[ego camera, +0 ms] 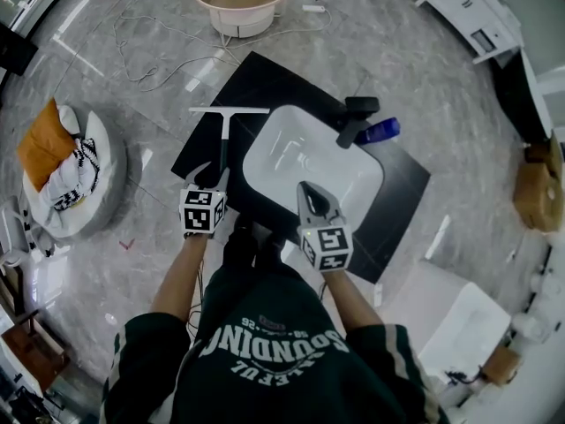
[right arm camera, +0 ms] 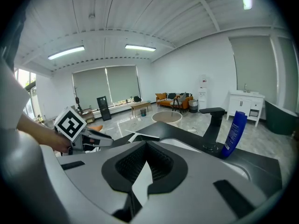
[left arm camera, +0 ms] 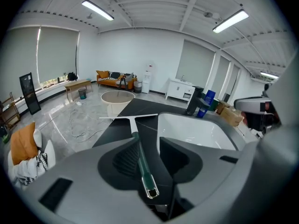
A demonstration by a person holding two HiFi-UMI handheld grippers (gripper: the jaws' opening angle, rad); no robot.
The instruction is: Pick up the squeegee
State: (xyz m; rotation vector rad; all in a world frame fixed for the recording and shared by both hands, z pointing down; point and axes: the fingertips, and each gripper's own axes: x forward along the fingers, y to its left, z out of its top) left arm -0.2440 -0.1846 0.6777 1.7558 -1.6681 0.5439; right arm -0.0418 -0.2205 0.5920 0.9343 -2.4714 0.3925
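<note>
Bench obs. Squeegee (ego camera: 224, 141) lies flat on the black countertop (ego camera: 265, 79) just left of the white sink (ego camera: 311, 168), blade at the far end, green handle pointing back toward the person.

Left gripper (ego camera: 214, 178), at the sink's near-left corner: jaws spread wide, straddling the handle's near end. The handle sits between the pads, closer to the left one; no squeeze evident.

Right gripper (ego camera: 308, 189), over the sink's near rim: jaw tips together, nothing between them.

Bright, even light from ceiling strip lights (left arm camera: 97, 10), glossy floor (ego camera: 424, 69) glare, strong fisheye edges, dark corners.
</note>
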